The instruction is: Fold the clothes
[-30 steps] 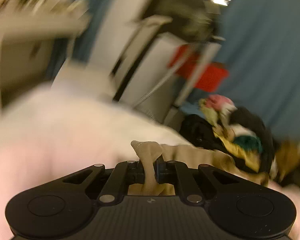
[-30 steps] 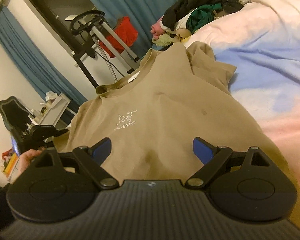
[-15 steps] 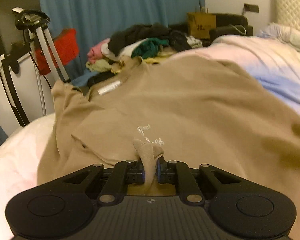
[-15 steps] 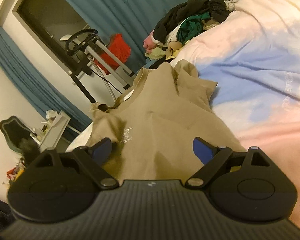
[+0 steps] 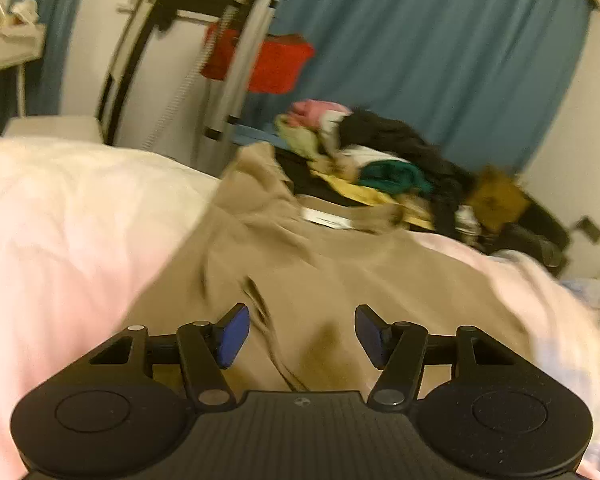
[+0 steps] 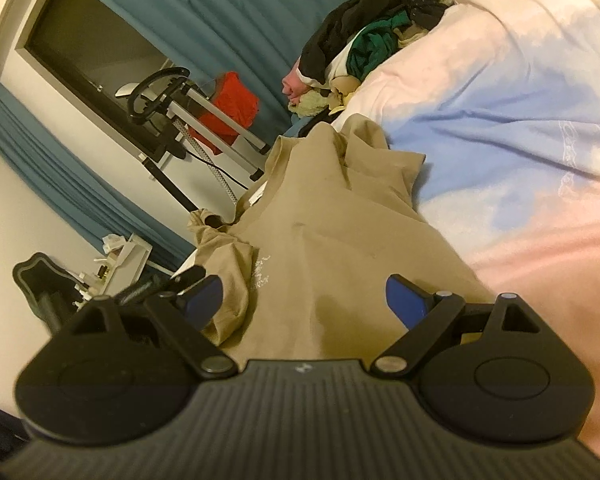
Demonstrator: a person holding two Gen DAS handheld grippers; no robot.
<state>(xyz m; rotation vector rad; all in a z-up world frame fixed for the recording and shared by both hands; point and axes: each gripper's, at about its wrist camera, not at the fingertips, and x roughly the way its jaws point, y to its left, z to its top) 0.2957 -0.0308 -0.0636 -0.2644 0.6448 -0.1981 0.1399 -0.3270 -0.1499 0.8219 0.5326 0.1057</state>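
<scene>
Bedroom, teal curtain (image 5: 440, 60) behind, exercise machine (image 6: 188, 120) at 10 o'clock in the right view with a red cloth (image 6: 230, 110) hung on it. Bed under a pink-and-blue duvet (image 6: 520, 140).

Left view blurred. Left gripper (image 5: 302, 336) at 6 o'clock, jaws spread wide, nothing between them, blue pads (image 5: 232, 336) bare. It hangs over the tan T-shirt (image 5: 320, 272), which lies on the duvet from 6 up toward 12, collar end far. Pile of unfolded clothes (image 5: 380, 160) at 1 o'clock beyond it.

Right view sharper. The tan T-shirt runs from 6 to 11 o'clock, one side already flipped over onto the chest, bunched edge near 8 o'clock, small white logo (image 6: 262, 272) partly covered. Far sleeve (image 6: 388, 172) spread flat toward 12. Right gripper (image 6: 304, 300) also splayed open, holding nothing, over the hem area.

Handling, by guess: light, limp knit, no stiffness, drapes and wrinkles, drags on the duvet rather than slides. Best pinch is a doubled edge, at the hem corner or the shoulder seam, a thin fold between the pads. A single layer in mid-panel would bunch. The bunched flap probably wants smoothing first.
</scene>
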